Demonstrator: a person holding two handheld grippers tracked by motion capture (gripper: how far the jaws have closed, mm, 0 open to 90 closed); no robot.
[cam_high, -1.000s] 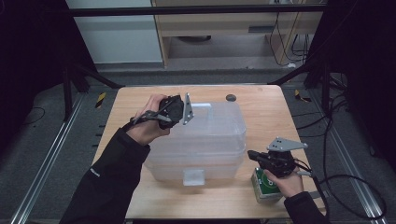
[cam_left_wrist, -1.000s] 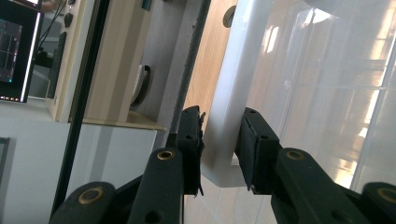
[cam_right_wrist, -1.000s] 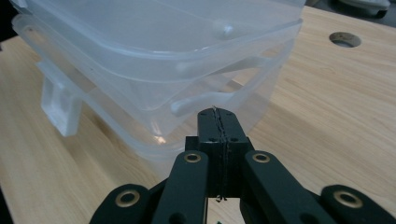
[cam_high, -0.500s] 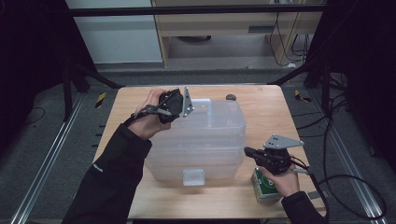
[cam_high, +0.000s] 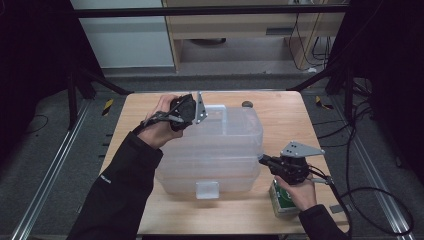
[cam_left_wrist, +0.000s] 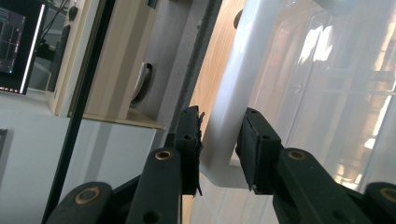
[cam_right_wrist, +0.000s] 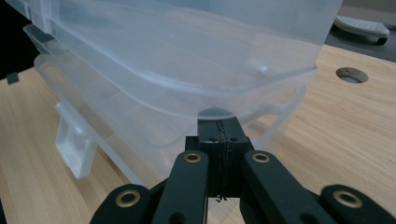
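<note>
1. The clear storage box (cam_high: 212, 150) sits mid-table, its long axis running away from the person.
2. The left gripper (cam_left_wrist: 219, 144) straddles the white handle (cam_left_wrist: 229, 102) at the far lid edge; its pads stand apart, the bar between them.
3. The right gripper (cam_right_wrist: 219, 140), jaws pressed together, pokes under the lid rim (cam_right_wrist: 243, 93) at the near right corner.
4. A green carton (cam_high: 285, 200) lies below the right hand (cam_high: 300, 192), well out of the way.
</note>
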